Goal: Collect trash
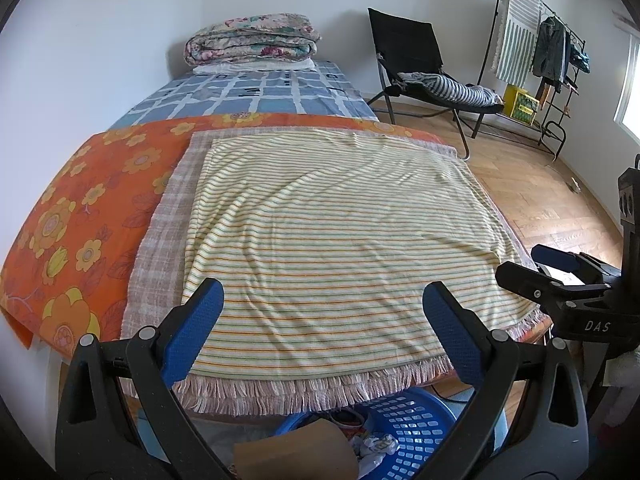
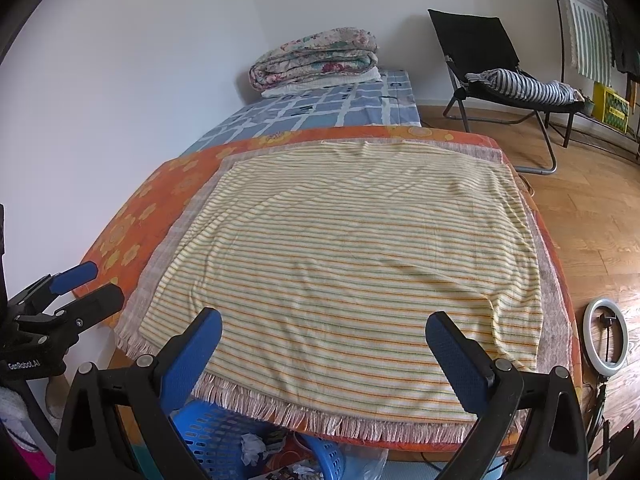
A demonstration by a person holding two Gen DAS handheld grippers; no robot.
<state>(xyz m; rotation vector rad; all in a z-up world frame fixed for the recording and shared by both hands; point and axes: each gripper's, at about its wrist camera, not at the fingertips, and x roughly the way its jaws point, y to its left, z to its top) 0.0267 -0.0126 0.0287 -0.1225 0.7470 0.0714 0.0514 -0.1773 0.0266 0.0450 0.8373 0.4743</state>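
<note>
A: Left gripper [image 1: 323,322] spread wide, holding nothing, above the near fringe of the striped cloth [image 1: 340,232]. At 6 o'clock, blue basket [image 1: 416,428] with crumpled trash [image 1: 374,446] and a brown cardboard piece [image 1: 296,456] inside. At 3 o'clock, right gripper [image 1: 532,264] seen side-on, lettering "DAS" on its body.

B: Right gripper [image 2: 324,338] also wide apart, empty, over the same cloth [image 2: 348,256]. Basket [image 2: 224,436] here at 7 o'clock, half under the fringe, white crumpled trash [image 2: 252,448] in it. At 9 o'clock, left gripper [image 2: 74,284], labelled "GenRobot.AI". Only in this view: ring light [image 2: 606,338] on the wooden floor [image 2: 592,208] at 4 o'clock.

A: Only in the left view: yellow crate [image 1: 520,104] under the clothes rack [image 1: 540,40] at 2 o'clock. Cloth top bare; wall close along the orange bedspread [image 1: 80,216] at 9 o'clock; open floor at 3 o'clock.
</note>
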